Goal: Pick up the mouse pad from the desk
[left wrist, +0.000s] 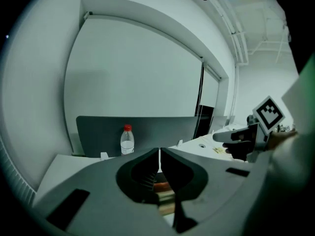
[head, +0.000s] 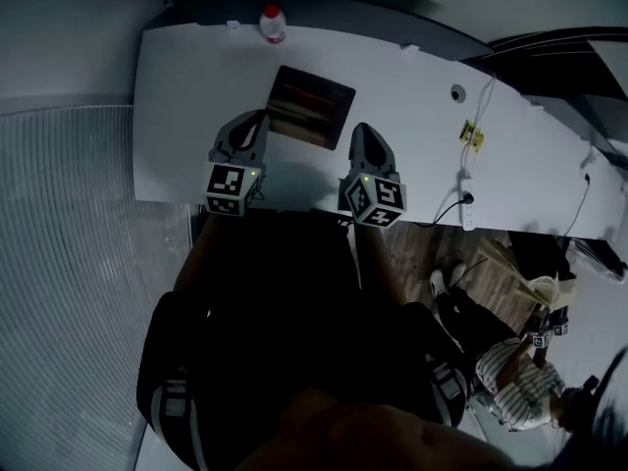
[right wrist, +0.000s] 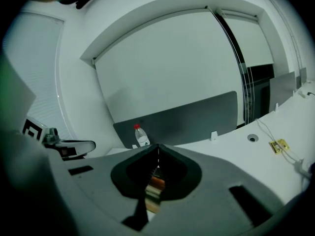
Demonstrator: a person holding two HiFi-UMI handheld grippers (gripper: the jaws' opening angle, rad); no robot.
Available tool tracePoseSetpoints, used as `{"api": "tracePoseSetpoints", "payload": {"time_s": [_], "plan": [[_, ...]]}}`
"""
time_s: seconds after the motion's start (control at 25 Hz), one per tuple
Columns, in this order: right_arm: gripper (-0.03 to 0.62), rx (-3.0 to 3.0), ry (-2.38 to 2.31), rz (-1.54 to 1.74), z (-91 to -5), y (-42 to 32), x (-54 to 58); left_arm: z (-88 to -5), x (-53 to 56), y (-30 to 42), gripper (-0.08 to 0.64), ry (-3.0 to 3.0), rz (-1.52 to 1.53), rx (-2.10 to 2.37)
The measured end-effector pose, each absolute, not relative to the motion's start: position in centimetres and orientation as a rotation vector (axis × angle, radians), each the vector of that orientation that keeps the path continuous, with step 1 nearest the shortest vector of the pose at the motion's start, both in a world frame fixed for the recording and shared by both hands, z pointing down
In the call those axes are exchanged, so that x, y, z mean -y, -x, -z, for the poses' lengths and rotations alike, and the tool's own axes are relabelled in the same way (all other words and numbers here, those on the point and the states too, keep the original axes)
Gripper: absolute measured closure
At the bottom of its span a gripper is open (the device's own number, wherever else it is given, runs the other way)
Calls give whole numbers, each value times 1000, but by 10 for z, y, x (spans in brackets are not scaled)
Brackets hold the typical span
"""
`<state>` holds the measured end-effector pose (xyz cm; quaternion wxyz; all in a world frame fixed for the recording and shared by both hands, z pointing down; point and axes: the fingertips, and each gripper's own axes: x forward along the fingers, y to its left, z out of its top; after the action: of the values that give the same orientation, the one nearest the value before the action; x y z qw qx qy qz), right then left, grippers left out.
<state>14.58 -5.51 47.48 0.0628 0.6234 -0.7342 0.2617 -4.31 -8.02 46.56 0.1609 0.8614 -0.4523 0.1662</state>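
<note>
A dark square mouse pad [head: 310, 106] with reddish stripes lies flat on the white desk [head: 412, 96]. My left gripper [head: 257, 119] hovers at the pad's left near corner, jaws shut with nothing between them. At the pad's right near corner my right gripper [head: 360, 130] is likewise shut and empty. In the left gripper view, a strip of the pad [left wrist: 165, 194] shows through the gap behind the closed tips of the left gripper [left wrist: 159, 152]. The right gripper view shows the same striped pad [right wrist: 153, 190] beneath the right gripper [right wrist: 158, 148].
A clear water bottle with a red cap [head: 273, 24] stands at the desk's far edge, before a grey divider panel [left wrist: 147, 127]. To the right are a cable hole [head: 457, 93], a yellow tag [head: 474, 137] and a white cable [head: 466, 180]. Another person [head: 510, 366] is at lower right.
</note>
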Motion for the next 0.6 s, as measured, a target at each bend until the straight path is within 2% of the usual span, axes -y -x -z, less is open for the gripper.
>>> {"api": "tracePoseSetpoints", "payload": {"time_s": [0.6], "plan": [[591,2026,-1879,-887,-552,-147,102,-550,150,48,549,-2406,-654,1145]]}}
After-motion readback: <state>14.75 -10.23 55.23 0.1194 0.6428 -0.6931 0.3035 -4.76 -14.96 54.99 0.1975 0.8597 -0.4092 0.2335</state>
